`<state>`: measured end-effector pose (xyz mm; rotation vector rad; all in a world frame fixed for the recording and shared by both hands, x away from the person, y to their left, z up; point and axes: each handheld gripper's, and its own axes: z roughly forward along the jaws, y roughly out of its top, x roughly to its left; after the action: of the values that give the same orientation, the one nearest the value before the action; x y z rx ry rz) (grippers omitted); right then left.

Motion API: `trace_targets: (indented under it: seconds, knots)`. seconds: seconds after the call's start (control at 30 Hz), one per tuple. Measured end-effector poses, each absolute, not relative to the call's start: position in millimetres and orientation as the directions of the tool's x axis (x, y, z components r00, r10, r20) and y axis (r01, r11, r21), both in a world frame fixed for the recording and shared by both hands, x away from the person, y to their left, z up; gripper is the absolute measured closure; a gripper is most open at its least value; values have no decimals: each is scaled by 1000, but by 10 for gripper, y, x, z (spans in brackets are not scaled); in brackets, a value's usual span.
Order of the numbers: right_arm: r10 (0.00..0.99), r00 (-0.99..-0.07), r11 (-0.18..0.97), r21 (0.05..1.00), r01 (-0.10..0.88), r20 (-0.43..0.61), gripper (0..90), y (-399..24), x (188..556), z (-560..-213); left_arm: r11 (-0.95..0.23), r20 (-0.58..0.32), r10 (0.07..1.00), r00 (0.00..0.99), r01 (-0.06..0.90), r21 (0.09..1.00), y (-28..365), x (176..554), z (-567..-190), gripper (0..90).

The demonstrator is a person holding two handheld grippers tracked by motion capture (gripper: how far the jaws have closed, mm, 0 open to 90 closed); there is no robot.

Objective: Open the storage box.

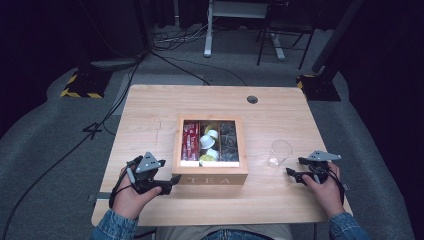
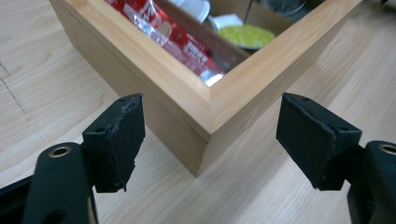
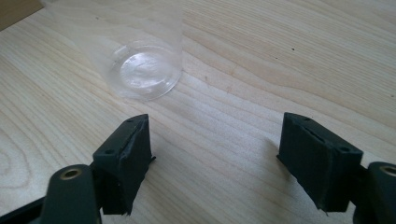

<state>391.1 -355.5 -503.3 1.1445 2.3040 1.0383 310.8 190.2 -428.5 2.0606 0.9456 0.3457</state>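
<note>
A light wooden bench [image 1: 280, 200] stands on grey carpet [image 1: 45, 150]. Black cables [image 1: 165, 55] trail across the floor toward dark far walls and a chair [image 1: 285, 30].

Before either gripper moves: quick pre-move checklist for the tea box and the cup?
1. Left gripper jaws open, nothing held: ok.
2. Left gripper lined up on the near corner of the tea box, pads clear of it: ok.
3. Right gripper jaws open, nothing held: ok.
4. Clear plastic cup upright, ahead of the right jaws: ok.
5. Cup empty: cannot tell for sure.
6. Tea box open, red packets within reach: ok.
</note>
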Motion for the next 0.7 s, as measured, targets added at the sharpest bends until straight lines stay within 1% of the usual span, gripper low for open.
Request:
trace_targets:
  seconds: [0.03,0.1,0.13,0.2,0.3,0.37,0.43,0.67,0.7]
  knots:
    - [797,-604,401,749,528,-1,251,-3555,3911,-5032,-386,-95,728,679,520,762,1897,3125,-4341,255]
    - [796,-605,401,749,528,0,251,-3555,3911,-5033,-388,-97,727,679,524,758,1895,3131,-4360,275]
    - [796,-605,401,749,528,0,251,-3555,3911,-5033,-399,-89,726,682,523,753,1893,3138,-4375,275]
    - [796,-605,401,749,528,0,251,-3555,3911,-5032,-415,-82,722,687,525,743,1878,3146,-4409,306]
    - [796,-605,401,748,528,0,251,-3555,3910,-5032,-436,-74,713,697,524,732,1856,3157,-4454,416]
    - [796,-605,402,748,528,0,252,-3555,3909,-5032,-444,-64,714,697,521,729,1848,3163,-4475,467]
    - [796,-605,403,748,528,-2,252,-3556,3908,-5031,-451,-56,711,701,515,729,1851,3164,-4477,541]
    - [795,-606,404,747,527,-2,252,-3556,3907,-5031,-457,-50,711,701,516,724,1863,3149,-4449,602]
    - [795,-606,403,748,527,-1,252,-3556,3907,-5031,-469,-38,708,705,509,722,1863,3145,-4440,610]
